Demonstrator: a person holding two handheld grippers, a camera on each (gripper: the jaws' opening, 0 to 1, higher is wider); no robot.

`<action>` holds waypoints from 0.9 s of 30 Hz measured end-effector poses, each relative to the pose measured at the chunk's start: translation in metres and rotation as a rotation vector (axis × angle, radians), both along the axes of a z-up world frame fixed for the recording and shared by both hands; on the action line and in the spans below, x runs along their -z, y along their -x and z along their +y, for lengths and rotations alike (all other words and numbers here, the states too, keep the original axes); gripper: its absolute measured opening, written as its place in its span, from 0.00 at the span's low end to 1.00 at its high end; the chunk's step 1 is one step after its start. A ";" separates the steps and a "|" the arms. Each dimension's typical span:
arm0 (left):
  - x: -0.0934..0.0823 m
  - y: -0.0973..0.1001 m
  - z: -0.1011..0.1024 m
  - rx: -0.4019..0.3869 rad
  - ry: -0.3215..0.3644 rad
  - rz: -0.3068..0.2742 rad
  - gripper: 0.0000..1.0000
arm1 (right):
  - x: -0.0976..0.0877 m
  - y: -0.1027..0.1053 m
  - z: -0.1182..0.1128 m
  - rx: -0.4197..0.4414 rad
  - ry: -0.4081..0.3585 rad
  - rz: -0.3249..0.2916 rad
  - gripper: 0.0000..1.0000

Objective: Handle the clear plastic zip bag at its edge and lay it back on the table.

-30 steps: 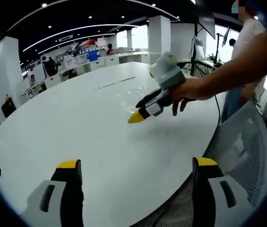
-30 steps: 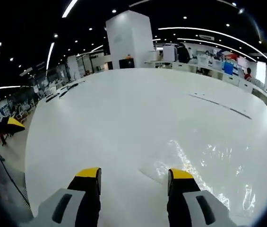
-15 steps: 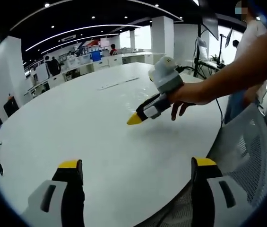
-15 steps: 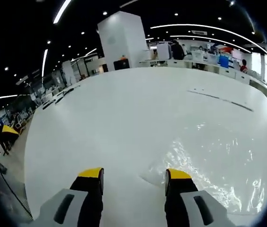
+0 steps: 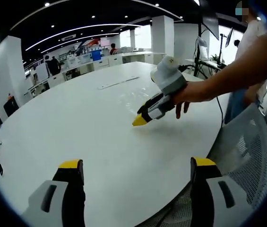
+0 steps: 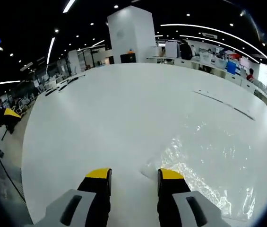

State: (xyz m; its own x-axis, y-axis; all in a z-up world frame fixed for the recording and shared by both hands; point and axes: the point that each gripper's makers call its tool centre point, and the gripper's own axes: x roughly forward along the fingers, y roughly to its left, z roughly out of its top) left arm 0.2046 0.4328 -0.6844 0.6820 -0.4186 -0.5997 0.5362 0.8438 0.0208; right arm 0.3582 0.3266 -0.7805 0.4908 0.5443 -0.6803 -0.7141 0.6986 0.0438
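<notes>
1. One clear plastic zip bag [image 6: 209, 165] lies flat on the white table [image 6: 100, 123].
2. Right gripper [image 6: 134, 176], jaws parted at the bag's near edge, holds nothing.
3. Left gripper [image 5: 135, 165], jaws wide apart, is empty.

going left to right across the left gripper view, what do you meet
left jaw of the left gripper → yellow tip of the right gripper → hand holding it → mesh chair back
</notes>
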 end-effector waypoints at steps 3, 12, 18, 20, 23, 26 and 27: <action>0.001 0.000 0.000 0.002 0.001 0.000 0.92 | 0.000 0.002 -0.004 0.011 -0.025 -0.001 0.25; 0.001 0.001 -0.001 0.003 0.001 0.002 0.91 | -0.005 -0.006 -0.005 0.120 -0.077 0.047 0.29; 0.003 0.003 0.005 -0.008 -0.005 0.004 0.90 | -0.004 -0.018 0.004 0.151 -0.031 0.027 0.29; 0.002 0.004 0.007 -0.017 0.000 0.005 0.90 | -0.003 -0.023 0.004 0.164 -0.001 0.022 0.27; 0.002 0.004 0.009 -0.023 -0.001 0.006 0.89 | -0.003 -0.028 0.004 0.179 0.021 0.025 0.20; 0.002 0.003 0.011 -0.029 0.000 0.006 0.89 | -0.003 -0.028 0.002 0.175 0.055 0.024 0.13; 0.002 0.003 0.011 -0.031 0.002 0.005 0.89 | -0.004 -0.027 -0.001 0.157 0.088 0.014 0.10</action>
